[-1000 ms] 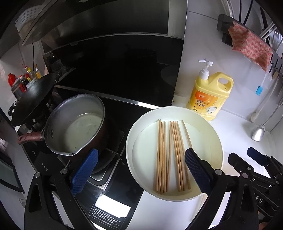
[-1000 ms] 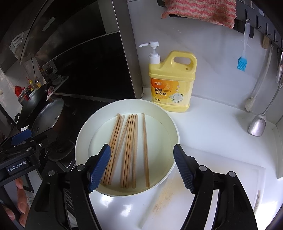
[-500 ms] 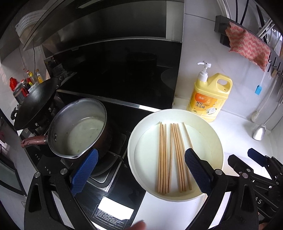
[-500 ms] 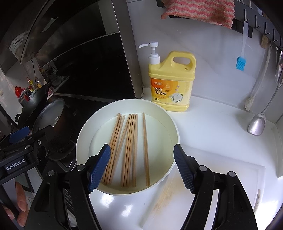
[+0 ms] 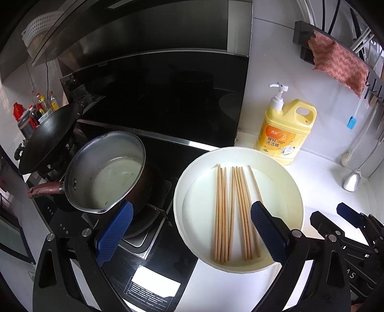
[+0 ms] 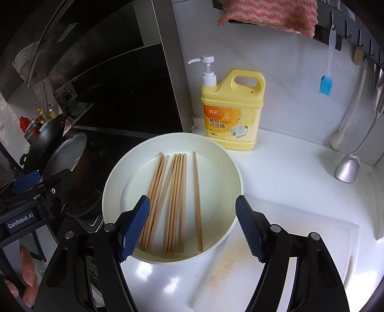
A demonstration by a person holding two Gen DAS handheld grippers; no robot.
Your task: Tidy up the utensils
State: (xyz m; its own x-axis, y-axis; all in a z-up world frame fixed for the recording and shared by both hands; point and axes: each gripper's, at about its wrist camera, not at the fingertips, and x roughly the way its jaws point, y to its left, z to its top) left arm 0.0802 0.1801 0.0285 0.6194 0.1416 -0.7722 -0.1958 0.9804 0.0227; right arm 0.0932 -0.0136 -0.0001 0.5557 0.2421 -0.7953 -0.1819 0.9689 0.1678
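Note:
Several wooden chopsticks (image 5: 236, 211) lie side by side in a round white basin (image 5: 294, 192) on the white counter; they also show in the right wrist view (image 6: 176, 201), inside the basin (image 6: 236, 172). My left gripper (image 5: 190, 231) is open and empty, above the basin's left edge and the stove. My right gripper (image 6: 193, 226) is open and empty, just above the basin's near side, its fingers apart over the chopsticks' near ends. The right gripper shows at the lower right of the left wrist view (image 5: 348, 216).
A steel saucepan (image 5: 105, 170) and a black wok (image 5: 48, 136) sit on the stove at left. A yellow detergent bottle (image 6: 232, 112) stands behind the basin. A white cutting board (image 6: 288, 259) lies at right. A ladle (image 6: 348, 165), brush (image 6: 325, 84) and cloth (image 6: 268, 14) hang on the wall.
The left wrist view has shifted slightly, so the pot and basin sit a little lower in frame. The right gripper and the chopsticks have hardly moved.

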